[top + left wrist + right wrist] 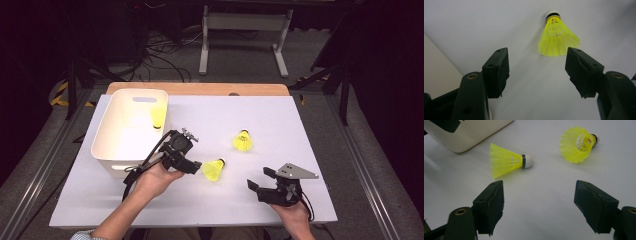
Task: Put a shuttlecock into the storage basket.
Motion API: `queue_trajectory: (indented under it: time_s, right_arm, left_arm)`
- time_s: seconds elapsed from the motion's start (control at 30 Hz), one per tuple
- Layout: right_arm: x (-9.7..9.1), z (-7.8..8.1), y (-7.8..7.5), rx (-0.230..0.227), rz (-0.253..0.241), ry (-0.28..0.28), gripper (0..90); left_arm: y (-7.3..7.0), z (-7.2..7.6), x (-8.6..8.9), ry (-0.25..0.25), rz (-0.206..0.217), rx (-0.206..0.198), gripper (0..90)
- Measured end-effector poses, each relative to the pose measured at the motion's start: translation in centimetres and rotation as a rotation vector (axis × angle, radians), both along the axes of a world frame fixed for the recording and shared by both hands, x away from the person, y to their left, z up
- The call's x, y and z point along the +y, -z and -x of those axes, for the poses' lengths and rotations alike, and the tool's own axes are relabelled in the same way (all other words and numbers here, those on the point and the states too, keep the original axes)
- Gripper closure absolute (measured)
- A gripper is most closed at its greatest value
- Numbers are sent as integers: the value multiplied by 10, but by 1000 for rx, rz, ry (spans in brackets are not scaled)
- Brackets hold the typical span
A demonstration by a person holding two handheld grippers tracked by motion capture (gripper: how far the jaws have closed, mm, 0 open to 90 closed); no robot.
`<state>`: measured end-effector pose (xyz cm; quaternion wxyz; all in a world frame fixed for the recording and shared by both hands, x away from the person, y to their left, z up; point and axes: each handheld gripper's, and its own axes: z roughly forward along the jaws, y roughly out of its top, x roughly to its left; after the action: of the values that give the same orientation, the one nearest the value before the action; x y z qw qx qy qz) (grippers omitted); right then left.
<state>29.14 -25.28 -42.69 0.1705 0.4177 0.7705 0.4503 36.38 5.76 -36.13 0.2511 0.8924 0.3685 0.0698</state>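
Three yellow shuttlecocks are in sight. One lies on its side on the white table point(280, 120) at the middle point(214, 170) point(509, 160), just beyond the tips of my left gripper point(192, 151) point(536, 62), nearer its right jaw point(559, 37). That gripper is open and holds nothing. A second shuttlecock point(243, 141) point(577, 143) lies a little farther back and to the right. The third point(158, 116) rests inside the white bin point(112, 117). My right gripper point(260, 179) point(539, 187) hovers open near the front right, pointing toward the two loose shuttlecocks, with bare table between its jaws.
The white bin point(466, 132) stands at the table's left, close behind my left hand. A wooden board edge point(200, 88) runs along the back of the table. Cables and a metal stand point(245, 30) lie on the floor beyond.
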Motion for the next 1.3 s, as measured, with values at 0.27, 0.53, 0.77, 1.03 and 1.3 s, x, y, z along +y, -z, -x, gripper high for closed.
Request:
queue_trajectory:
  time_s: [0.27, 0.53, 0.77, 1.03, 1.3]
  right_arm:
    - [22, -11, 2, 47, 33, -33, 287]
    - [42, -19, 2, 97, 64, -71, 341]
    - [55, -23, 5, 119, 101, -85, 391]
    - [69, -28, 4, 130, 123, -100, 431]
    - [83, -33, 2, 131, 137, -121, 449]
  left_arm:
    - [6, 1, -2, 7, -9, 9, 362]
    - [11, 0, -3, 12, -13, 20, 362]
    - [17, 0, -6, 16, -29, 22, 362]
    - [21, 1, -8, 20, -36, 24, 360]
    - [26, 1, -7, 19, -39, 37, 357]
